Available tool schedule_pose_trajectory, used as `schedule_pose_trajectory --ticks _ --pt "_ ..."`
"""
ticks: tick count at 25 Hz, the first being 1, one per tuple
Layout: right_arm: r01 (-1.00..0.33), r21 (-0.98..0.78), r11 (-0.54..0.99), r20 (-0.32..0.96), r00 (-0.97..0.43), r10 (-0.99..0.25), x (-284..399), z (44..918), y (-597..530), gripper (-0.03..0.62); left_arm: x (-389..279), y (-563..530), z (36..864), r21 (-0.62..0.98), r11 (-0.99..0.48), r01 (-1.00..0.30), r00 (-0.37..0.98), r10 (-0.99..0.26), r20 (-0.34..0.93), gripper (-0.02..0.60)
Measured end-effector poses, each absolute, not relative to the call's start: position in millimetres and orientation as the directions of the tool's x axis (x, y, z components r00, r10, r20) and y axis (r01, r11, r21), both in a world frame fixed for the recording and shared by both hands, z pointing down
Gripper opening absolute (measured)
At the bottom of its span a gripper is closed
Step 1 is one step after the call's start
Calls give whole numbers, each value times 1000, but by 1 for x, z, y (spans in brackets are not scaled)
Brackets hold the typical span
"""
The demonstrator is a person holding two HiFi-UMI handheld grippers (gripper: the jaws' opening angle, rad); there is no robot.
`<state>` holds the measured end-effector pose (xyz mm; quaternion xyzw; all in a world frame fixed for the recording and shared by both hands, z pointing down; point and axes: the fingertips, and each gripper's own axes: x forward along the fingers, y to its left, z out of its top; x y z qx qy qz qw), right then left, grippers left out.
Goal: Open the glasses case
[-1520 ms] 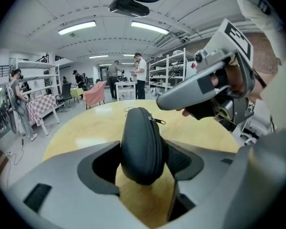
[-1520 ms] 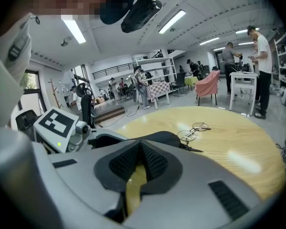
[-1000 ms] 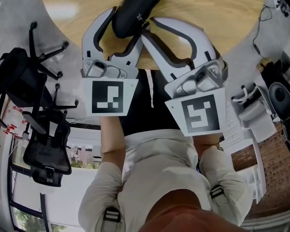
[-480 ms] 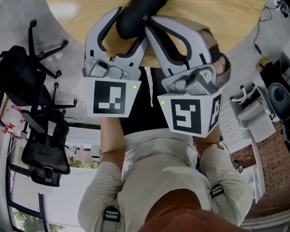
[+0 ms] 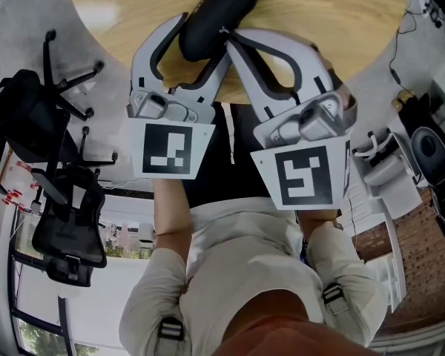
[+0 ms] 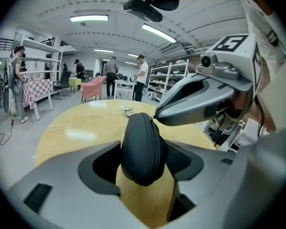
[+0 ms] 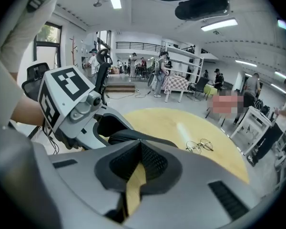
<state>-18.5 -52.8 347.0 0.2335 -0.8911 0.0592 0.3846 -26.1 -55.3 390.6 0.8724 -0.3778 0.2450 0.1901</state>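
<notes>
A black zip-up glasses case (image 5: 224,6) lies on the round wooden table (image 5: 341,21). My left gripper (image 5: 200,35) is shut on its near end, and both pads press its sides in the left gripper view, where the case (image 6: 142,147) fills the gap. My right gripper (image 5: 224,34) comes in from the right with its jaws shut. Its tip (image 6: 157,118) sits at the zipper seam on top of the case, closed on the small zipper pull. In the right gripper view the jaws (image 7: 140,144) meet, and the case shows dark just beyond them.
A pair of wire-rimmed glasses (image 7: 200,146) lies farther out on the table. Black office chairs (image 5: 67,228) stand at the left, and a cluttered desk (image 5: 400,176) at the right. People, shelves and tables fill the room behind.
The right gripper rolled a little, so its marker cube turned sideways and came back. The case and the left gripper have hardly shifted.
</notes>
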Motion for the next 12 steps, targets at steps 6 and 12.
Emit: schedule_pose_trajectory --ticks 6,12 --pt "-465 56 883 719 -595 -359 -20 347 -52 20 -28 -54 391 145 -642 -753 593 -566 573 298" --pt "-471 39 881 726 -593 -349 -20 349 -52 20 -28 -52 394 142 -640 -755 589 -566 577 298"
